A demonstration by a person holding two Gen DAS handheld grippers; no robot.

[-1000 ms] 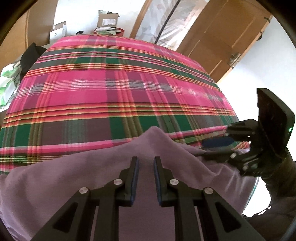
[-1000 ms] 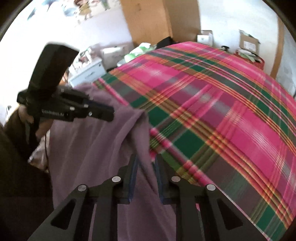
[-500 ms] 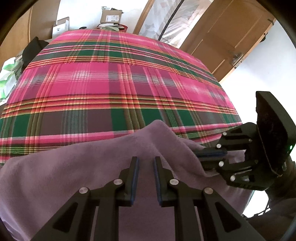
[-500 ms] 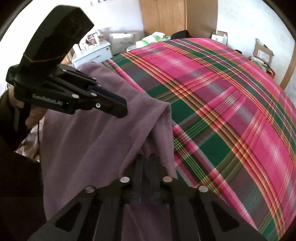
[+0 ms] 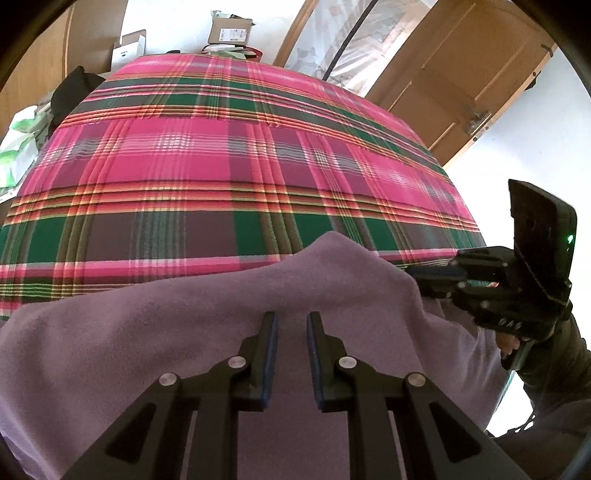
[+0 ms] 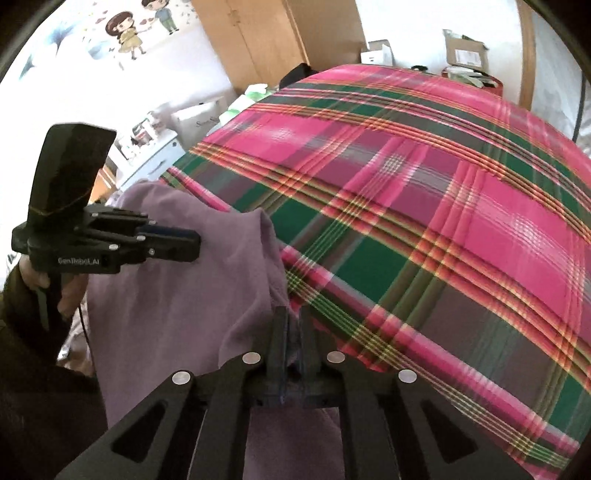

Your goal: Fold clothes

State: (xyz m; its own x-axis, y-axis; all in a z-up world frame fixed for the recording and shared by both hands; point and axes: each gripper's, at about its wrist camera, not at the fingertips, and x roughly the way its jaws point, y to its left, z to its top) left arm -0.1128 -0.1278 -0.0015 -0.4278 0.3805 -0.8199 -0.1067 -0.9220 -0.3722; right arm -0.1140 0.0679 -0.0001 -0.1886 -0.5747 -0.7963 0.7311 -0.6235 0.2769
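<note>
Between the jaws of the right claw [image 6: 291, 341] we note a pinched ridge of the purple garment [image 6: 177, 295]; the jaws have just eased apart slightly after closing, yet cloth sits gripped between the pads. Just left of it, the left claw [image 5: 290, 347] hovers over the same garment, jaws a narrow gap apart with nothing between them; the fabric lies beneath, not clamped. In the right wrist view this left claw [image 6: 184, 240] sits above the cloth, level with the garment's raised fold. Outward from both claws, the garment is heaped along the near edge of the bed, on the plaid bedspread [image 5: 221, 166], which runs bare beyond the claws. Boxes [image 5: 225, 31] and a wooden door [image 5: 461, 74] stand past the bed's far end.

Step in hand, we judge: securing a first hold, fold not begun. Next move calls for the left claw to grip an edge, then both to lift and spread the cloth flat.
</note>
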